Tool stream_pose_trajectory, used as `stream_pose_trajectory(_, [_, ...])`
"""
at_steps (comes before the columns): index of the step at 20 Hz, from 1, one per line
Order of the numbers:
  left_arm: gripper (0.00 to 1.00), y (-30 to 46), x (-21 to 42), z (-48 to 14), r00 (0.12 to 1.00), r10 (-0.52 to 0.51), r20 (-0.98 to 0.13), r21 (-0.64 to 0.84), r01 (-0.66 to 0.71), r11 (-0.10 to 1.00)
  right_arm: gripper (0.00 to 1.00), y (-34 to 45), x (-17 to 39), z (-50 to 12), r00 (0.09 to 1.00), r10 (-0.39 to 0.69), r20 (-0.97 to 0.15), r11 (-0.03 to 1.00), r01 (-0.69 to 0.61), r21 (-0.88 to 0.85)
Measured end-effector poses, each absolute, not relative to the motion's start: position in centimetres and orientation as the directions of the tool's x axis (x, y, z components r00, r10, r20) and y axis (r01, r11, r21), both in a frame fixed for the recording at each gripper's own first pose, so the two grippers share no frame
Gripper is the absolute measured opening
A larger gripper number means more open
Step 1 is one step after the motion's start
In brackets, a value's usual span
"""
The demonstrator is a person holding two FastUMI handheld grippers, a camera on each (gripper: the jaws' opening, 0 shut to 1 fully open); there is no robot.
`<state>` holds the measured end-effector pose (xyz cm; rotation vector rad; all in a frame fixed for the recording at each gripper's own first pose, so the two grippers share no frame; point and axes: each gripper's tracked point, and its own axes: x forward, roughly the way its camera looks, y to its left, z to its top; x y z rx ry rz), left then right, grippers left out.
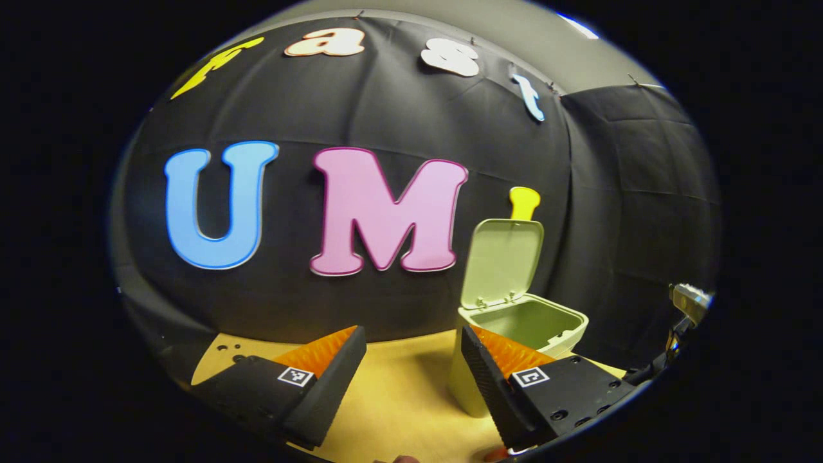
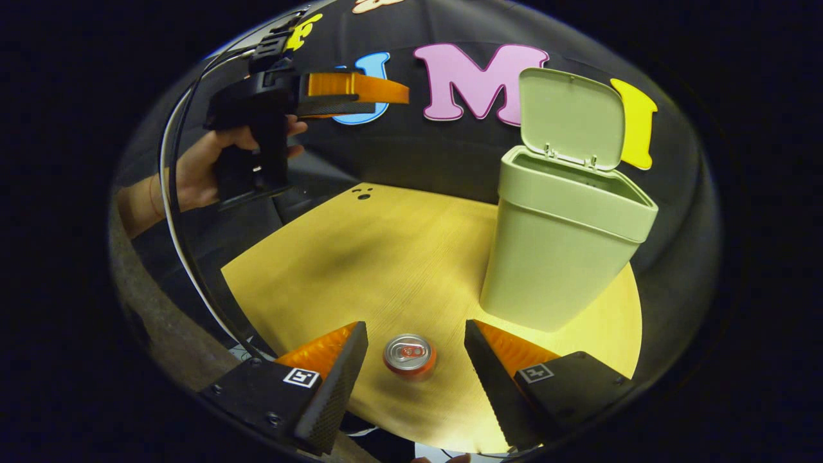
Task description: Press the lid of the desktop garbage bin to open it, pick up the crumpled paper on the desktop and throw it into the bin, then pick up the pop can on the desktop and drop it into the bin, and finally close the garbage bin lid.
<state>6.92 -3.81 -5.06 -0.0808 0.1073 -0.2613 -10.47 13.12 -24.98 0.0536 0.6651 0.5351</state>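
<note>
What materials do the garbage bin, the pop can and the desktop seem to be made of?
Garbage bin: probably plastic, pale green and matte, with moulded hinge tabs at its raised lid. Pop can: likely aluminium, its silvery top shines and has a pull tab. Desktop: looks like light wood or wood-pattern laminate, with fine parallel grain lines.

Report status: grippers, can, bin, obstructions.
Right gripper open, poised above the upright pop can. Left gripper open, empty, raised. Garbage bin lid up. Nothing between can and bin.
</note>
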Motion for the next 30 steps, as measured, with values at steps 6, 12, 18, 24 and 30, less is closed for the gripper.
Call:
stream_pose_trajectory(6, [0.96, 1.3, 3.2, -7.0, 0.977, -0.156, -0.146, -0.117, 0.139, 0.983, 0.96, 14.6, -10.8, -28.6, 0.583, 0.506, -0.636, 0.842, -0.495, 0.215])
stream_pose_trajectory(12, [0.96, 4.7, 1.3, -8.0, 0.982, -0.079, -0.171, -0.116, 0.06, 0.991, 0.96, 15.5, -11.1, -31.7, 0.519, 0.502, -0.692, 0.832, -0.51, 0.221])
stream_pose_trajectory(18, [0.96, 5.9, 0.0, -9.4, 0.978, -0.053, -0.2, -0.1, 0.033, 0.994, 0.96, 16.0, -11.0, -34.0, 0.477, 0.489, -0.73, 0.833, -0.505, 0.227])
stream_pose_trajectory(24, [0.96, 6.2, -0.2, -10.0, 0.976, -0.05, -0.214, -0.101, 0.029, 0.994, 0.96, 16.0, -10.8, -35.5, 0.459, 0.467, -0.756, 0.84, -0.498, 0.217])
stream_pose_trajectory(30, [0.96, 6.6, 0.1, -10.5, 0.973, -0.052, -0.226, -0.121, 0.025, 0.992, 0.86, 15.7, -11.0, -36.4, 0.448, 0.43, -0.784, 0.853, -0.486, 0.191])
